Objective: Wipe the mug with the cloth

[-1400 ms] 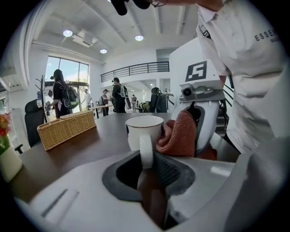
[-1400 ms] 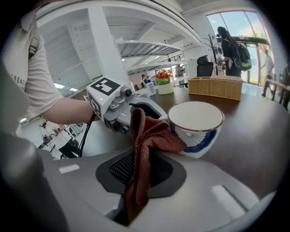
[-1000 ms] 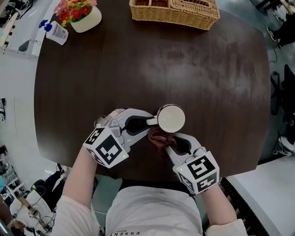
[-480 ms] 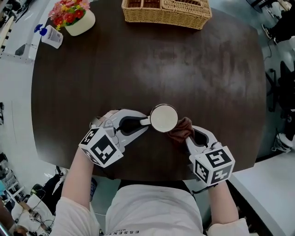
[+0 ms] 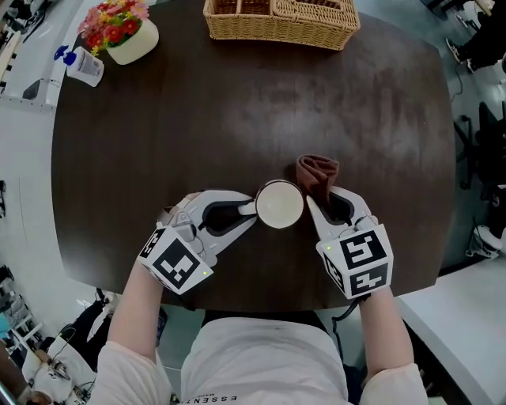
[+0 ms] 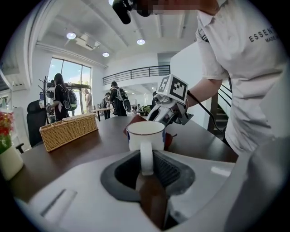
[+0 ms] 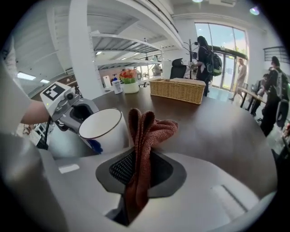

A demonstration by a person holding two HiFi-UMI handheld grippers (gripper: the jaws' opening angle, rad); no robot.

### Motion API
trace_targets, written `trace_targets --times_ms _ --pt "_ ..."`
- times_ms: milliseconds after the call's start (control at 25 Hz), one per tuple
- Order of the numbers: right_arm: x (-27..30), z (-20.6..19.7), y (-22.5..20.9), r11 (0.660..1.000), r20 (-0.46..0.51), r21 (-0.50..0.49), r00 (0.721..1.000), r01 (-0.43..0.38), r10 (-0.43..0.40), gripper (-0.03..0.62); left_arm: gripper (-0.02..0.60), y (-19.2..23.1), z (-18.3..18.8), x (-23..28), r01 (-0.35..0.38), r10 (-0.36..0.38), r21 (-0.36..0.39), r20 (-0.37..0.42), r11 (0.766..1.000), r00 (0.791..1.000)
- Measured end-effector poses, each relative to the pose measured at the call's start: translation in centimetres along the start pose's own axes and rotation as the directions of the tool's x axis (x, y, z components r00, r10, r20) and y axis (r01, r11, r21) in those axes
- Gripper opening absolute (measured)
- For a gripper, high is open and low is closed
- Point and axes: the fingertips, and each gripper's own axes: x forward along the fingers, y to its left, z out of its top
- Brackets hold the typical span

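Note:
A white mug (image 5: 279,204) stands upright on the dark table (image 5: 237,103), near its front edge. My left gripper (image 5: 245,210) is shut on the mug's handle (image 6: 146,156), with the mug body (image 6: 145,134) just beyond the jaws. My right gripper (image 5: 316,198) is shut on a folded reddish-brown cloth (image 5: 317,172), which sticks up between its jaws (image 7: 144,136). The cloth sits at the mug's right side, close against its wall (image 7: 103,129); whether it touches I cannot tell.
A wicker basket (image 5: 277,20) stands at the table's far edge. A white pot of flowers (image 5: 120,32) and a small bottle (image 5: 81,66) are at the far left. People stand in the background of both gripper views.
My right gripper carried the cloth from the mug's near side round to its right and farther side. The mug and left gripper barely shifted.

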Motion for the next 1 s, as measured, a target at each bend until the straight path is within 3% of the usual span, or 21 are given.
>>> trace_targets --times_ms 400,600,840,1000 --pt "-0.4 -0.7 3.4 0.977 -0.046 -0.210 0.999 -0.036 0.026 0.086 0.075 0.2 -0.2 0.0 0.007 -0.007 -0.010 -0.008 1.000 1.000" --pt "-1.2 -1.9 5.4 0.977 -0.076 -0.211 0.997 -0.045 0.029 0.086 0.075 0.4 -0.4 0.0 0.011 -0.012 -0.006 -0.018 1.000 1.000" --pt "-2.8 -3.9 9.6 0.953 -0.078 -0.179 0.969 -0.247 0.236 0.086 0.075 0.1 -0.1 0.2 0.013 -0.013 0.014 -0.026 1.000 1.000" --pt "-3.3 -3.5 7.2 0.957 -0.079 -0.194 0.976 -0.217 0.205 0.086 0.076 0.3 -0.4 0.0 0.022 -0.021 0.032 -0.031 0.999 0.999"
